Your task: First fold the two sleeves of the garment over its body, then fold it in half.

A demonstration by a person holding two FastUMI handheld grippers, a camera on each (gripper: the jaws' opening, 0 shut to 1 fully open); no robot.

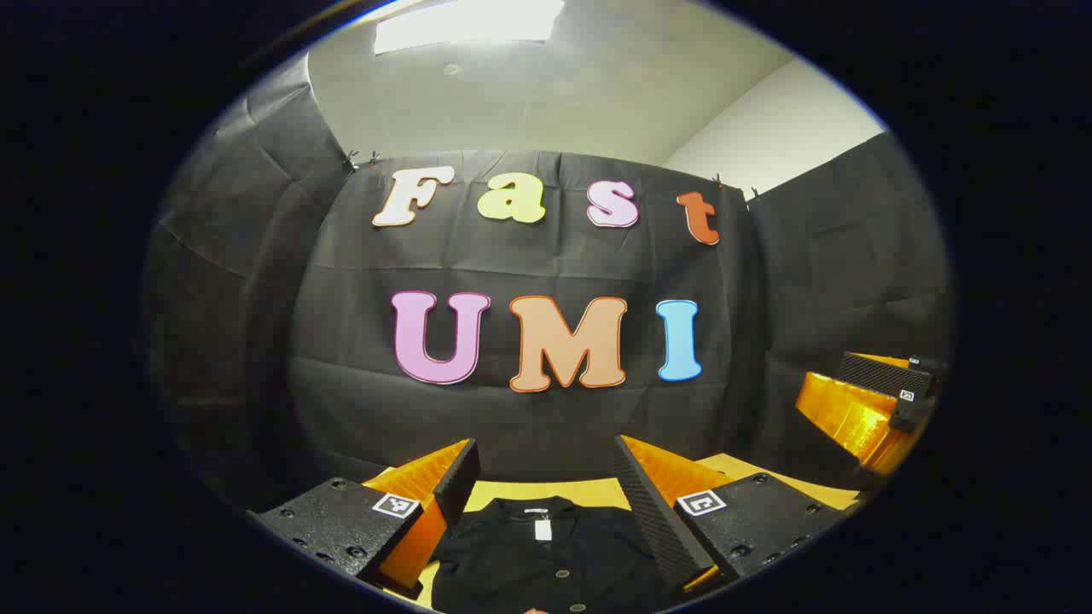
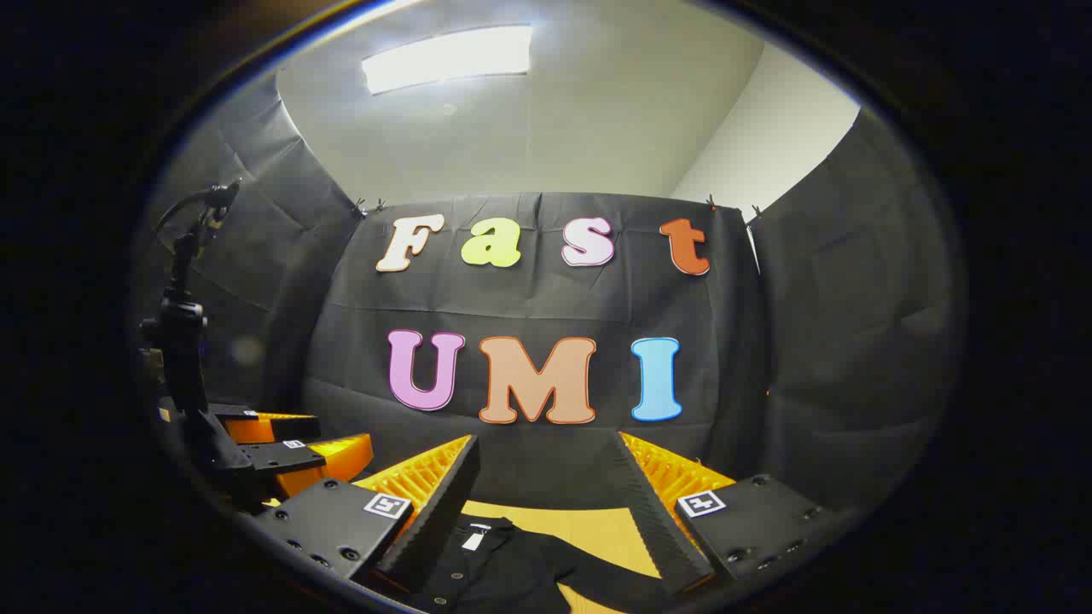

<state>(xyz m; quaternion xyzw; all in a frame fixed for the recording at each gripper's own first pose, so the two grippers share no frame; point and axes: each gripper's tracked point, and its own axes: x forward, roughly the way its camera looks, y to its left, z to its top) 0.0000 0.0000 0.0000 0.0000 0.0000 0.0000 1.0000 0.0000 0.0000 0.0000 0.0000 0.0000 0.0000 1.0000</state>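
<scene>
A black buttoned garment (image 1: 546,558) lies flat on the yellow table (image 1: 589,492), its white neck label (image 1: 543,529) facing up. My left gripper (image 1: 544,452) hovers above the collar, open, with nothing between its fingers. In the right gripper view the garment (image 2: 499,567) sits low in frame and one sleeve (image 2: 601,582) stretches out to the right. My right gripper (image 2: 546,447) is open over it and holds nothing. The right gripper (image 1: 879,401) also shows at the far right of the left gripper view. The left gripper (image 2: 290,443) shows at the left of the right gripper view.
A dark stand with a cable (image 2: 183,333) rises at the left of the right gripper view. Black cloth walls (image 2: 529,290) close the booth behind and at both sides. Bare tabletop (image 2: 589,524) lies beyond the garment.
</scene>
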